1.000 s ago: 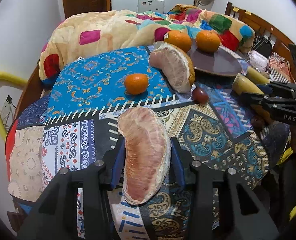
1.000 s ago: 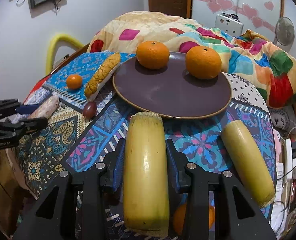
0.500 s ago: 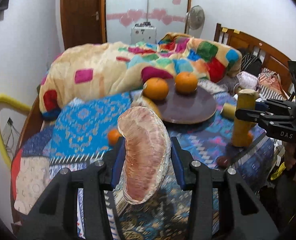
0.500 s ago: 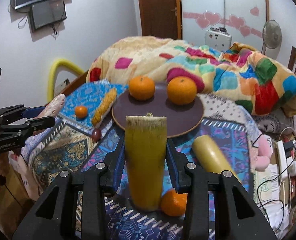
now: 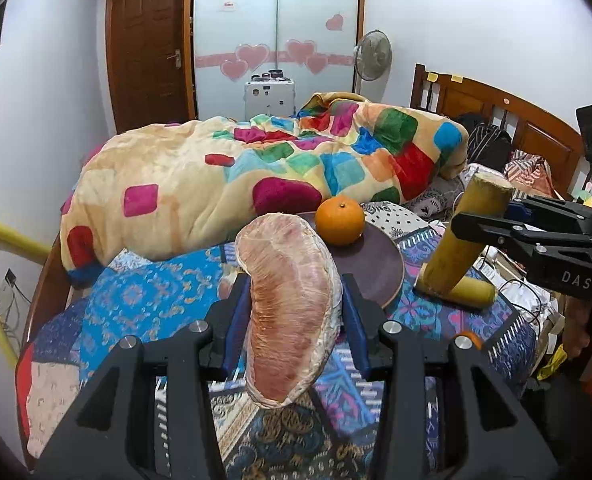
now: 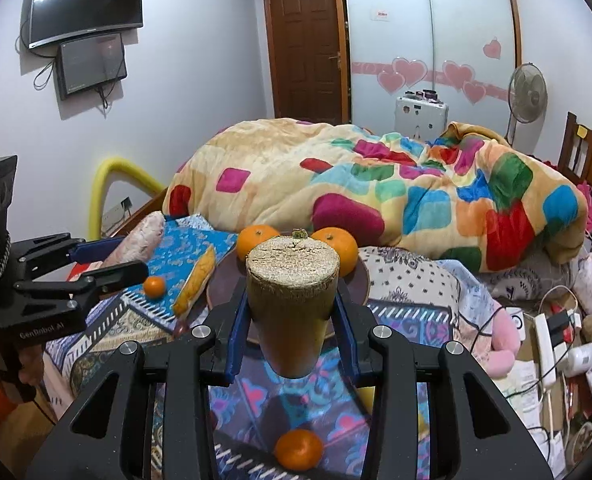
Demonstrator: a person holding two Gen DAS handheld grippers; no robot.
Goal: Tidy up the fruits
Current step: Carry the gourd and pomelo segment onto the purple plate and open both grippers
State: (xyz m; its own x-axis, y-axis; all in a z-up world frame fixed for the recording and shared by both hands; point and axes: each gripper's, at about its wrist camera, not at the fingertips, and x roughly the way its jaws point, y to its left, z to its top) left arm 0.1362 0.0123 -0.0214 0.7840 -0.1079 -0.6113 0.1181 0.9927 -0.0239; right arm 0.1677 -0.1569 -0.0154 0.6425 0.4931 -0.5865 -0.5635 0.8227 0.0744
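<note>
Pomelo wedge (image 5: 292,316) clamped between the blue pads of the left gripper (image 5: 292,320), held clear above the patterned surface (image 5: 144,300); its long axis runs fore-and-aft along the fingers, the curved tip rising toward the brown plate (image 5: 379,268) and the blunt end hanging down near the camera. Sugarcane stick (image 6: 292,300) clamped in the right gripper (image 6: 292,320), also lifted off the surface; its long axis points nearly straight at the right wrist camera, so the cut fibrous end faces the viewer. From the left wrist view the same stick leans, upper end tilted to the right. Both grippers are held roughly level, side by side, facing the plate. Two oranges (image 6: 256,242) sit on the plate. A second pomelo wedge (image 6: 196,278), rind up, lies just left of the plate, with a small orange (image 6: 154,287) beside it. Another small orange (image 6: 299,450) rests on the surface below the right gripper.
</note>
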